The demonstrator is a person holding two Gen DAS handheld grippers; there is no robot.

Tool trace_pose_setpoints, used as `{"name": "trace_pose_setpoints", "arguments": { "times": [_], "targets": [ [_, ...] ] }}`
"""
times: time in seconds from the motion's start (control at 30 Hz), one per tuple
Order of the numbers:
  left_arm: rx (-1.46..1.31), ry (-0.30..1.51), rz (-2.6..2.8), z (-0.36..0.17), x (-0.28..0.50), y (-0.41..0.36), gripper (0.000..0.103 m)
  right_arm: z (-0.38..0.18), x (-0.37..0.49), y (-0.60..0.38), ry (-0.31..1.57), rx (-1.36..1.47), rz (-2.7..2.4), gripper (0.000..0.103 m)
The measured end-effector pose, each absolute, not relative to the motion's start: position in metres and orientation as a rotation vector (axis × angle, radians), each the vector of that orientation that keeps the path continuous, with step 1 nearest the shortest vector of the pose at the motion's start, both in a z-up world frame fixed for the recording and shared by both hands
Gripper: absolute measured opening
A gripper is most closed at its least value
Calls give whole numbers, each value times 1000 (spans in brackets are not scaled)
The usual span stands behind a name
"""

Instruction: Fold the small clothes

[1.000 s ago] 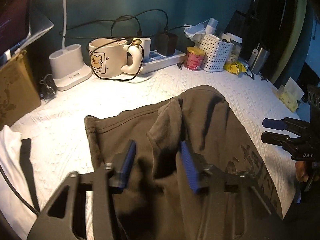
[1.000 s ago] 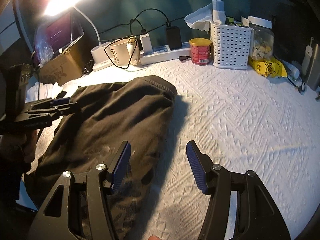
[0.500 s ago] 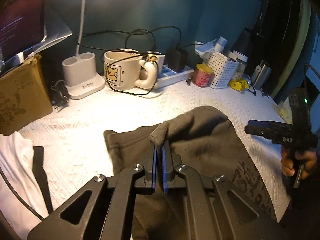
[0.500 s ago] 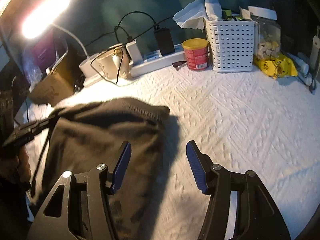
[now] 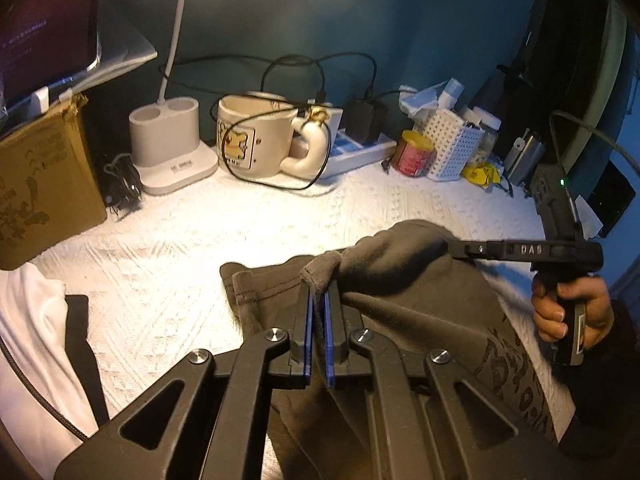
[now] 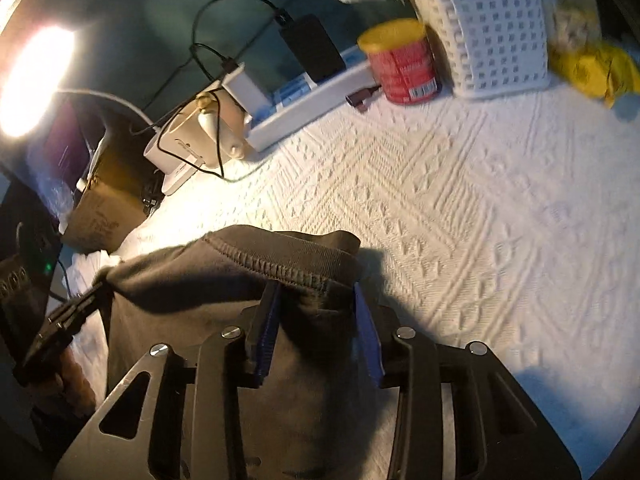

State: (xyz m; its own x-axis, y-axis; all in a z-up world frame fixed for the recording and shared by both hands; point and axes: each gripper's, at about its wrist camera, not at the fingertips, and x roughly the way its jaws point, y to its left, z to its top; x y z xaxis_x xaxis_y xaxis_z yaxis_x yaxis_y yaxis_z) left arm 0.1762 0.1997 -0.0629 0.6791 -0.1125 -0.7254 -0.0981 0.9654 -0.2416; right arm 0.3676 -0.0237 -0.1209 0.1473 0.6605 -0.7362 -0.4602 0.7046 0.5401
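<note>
Dark garment [image 5: 404, 304] lay on the white textured cloth [image 5: 248, 224], near edge lifted. Left gripper [image 5: 318, 304] was clamped on a pinched fold of it. Right gripper [image 6: 316, 300] was closing, the stitched hem [image 6: 280, 264] between its jaws.

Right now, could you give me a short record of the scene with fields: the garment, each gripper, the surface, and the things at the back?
garment: dark grey garment, partly lifted off the white textured cloth
left gripper: shut on a pinched fold of the garment
right gripper: jaws closing, stitched hem between them
back of table: cartoon mug, red can, white basket, power strip
</note>
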Motion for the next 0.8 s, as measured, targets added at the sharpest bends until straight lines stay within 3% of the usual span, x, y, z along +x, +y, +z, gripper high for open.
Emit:
{"name": "trace_pose_setpoints", "arguments": {
  "times": [0.13, 0.4, 0.5, 0.6, 0.8],
  "targets": [
    [-291, 841, -15, -70, 179, 202, 4, -120, 378, -23, 1172, 266, 840, 24],
    [-297, 834, -3, -70, 185, 209, 4, -116, 395, -5, 1155, 240, 848, 24],
    [-318, 878, 13, -88, 188, 215, 4, -121, 397, 0, 1163, 200, 835, 27],
    [-333, 917, 19, -101, 189, 215, 4, -121, 394, 0, 1146, 155, 817, 41],
    [-357, 913, 21, -94, 181, 219, 6, -110, 384, -14, 1096, 103, 769, 43]
  ]
}}
